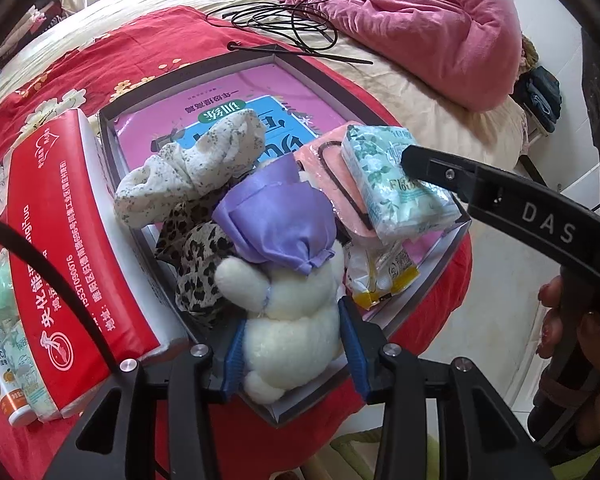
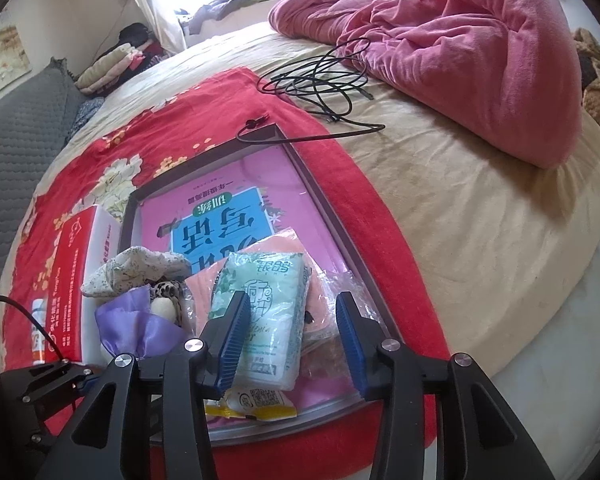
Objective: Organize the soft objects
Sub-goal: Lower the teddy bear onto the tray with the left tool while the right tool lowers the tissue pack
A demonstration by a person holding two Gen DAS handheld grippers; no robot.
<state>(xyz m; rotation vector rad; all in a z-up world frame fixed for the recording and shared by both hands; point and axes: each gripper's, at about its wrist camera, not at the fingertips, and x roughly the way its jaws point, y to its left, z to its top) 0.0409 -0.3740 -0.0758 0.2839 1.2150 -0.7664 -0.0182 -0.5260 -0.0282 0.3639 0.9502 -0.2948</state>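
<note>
A shallow grey box (image 1: 416, 284) (image 2: 320, 196) with a pink book in it lies on a red cloth. My left gripper (image 1: 294, 344) is shut on a white plush toy (image 1: 296, 320) in a purple cape (image 1: 276, 220), low over the box's near corner. In the box lie a speckled white cloth (image 1: 196, 168), a leopard-print cloth (image 1: 204, 256), a pink towel (image 1: 328, 160) and a green tissue pack (image 1: 396, 176) (image 2: 268, 312). My right gripper (image 2: 292, 344) is open and empty just above the tissue pack; its finger (image 1: 436, 168) shows in the left wrist view.
A red tissue box (image 1: 60, 248) (image 2: 72, 276) lies left of the grey box, with a small bottle (image 1: 4, 384) beside it. A yellow snack packet (image 2: 252, 404) lies at the box's near edge. Black cables (image 2: 320, 80) and a pink quilt (image 2: 480, 48) lie beyond.
</note>
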